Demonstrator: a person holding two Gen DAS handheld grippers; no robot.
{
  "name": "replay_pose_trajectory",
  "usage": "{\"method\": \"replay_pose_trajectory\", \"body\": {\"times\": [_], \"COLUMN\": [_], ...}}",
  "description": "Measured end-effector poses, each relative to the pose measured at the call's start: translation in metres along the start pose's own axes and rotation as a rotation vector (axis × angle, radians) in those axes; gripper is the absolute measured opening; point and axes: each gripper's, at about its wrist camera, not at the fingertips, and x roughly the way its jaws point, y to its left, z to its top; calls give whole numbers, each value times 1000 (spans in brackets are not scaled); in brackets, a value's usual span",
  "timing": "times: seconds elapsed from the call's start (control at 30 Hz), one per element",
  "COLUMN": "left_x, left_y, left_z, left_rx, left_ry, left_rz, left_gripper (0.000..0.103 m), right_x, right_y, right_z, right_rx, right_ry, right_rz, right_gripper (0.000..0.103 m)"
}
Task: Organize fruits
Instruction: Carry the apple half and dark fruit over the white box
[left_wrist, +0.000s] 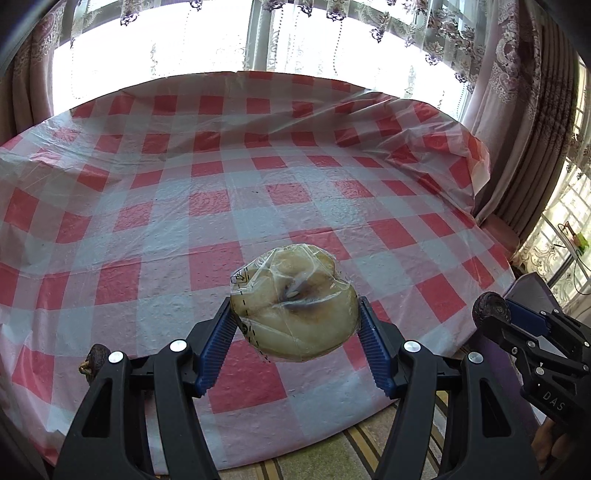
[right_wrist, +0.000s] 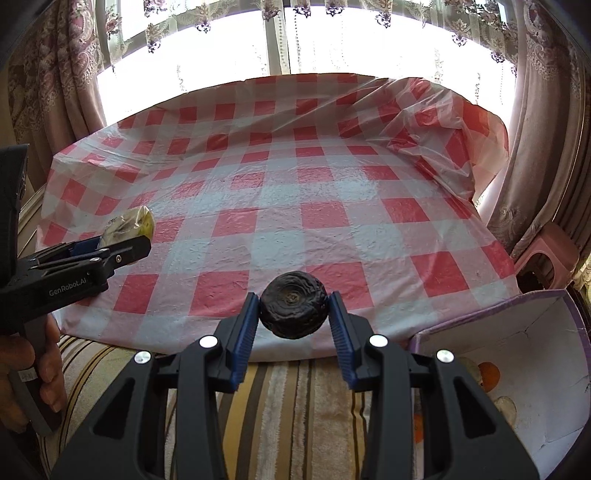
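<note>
while the left gripper (left_wrist: 295, 325) has its fingers (left_wrist: 221, 332) partway apart, pinching a pale wrapped fruit (left_wrist: 295, 306) above the checked counter (left_wrist: 221, 184), the right gripper (right_wrist: 293, 314) clamps narrowly on a dark wrinkled fruit (right_wrist: 293, 309) over the counter's near edge, beside a white box (right_wrist: 535, 369) with more fruit inside.

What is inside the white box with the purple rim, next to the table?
Inside the box, an orange fruit and pale round fruits lie on its white floor. The right claw covers the near-left part, so what lies there cannot be seen.
</note>
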Motion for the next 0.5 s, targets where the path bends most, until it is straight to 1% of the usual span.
{"method": "replay_pose_trajectory", "body": {"times": [0.2, 0.5], "left_x": [4, 8], "left_y": [-41, -107], "left_z": [-3, -11], "left_rx": [79, 213], "left_ry": [18, 42], "left_rz": [-50, -128], "left_gripper": [62, 62], "right_x": [-18, -38], "right_y": [-39, -106], "right_z": [-11, -30], "right_rx": [44, 122], "right_ry": [-1, 3], "right_rz": [-55, -162], "right_gripper": [39, 39]}}
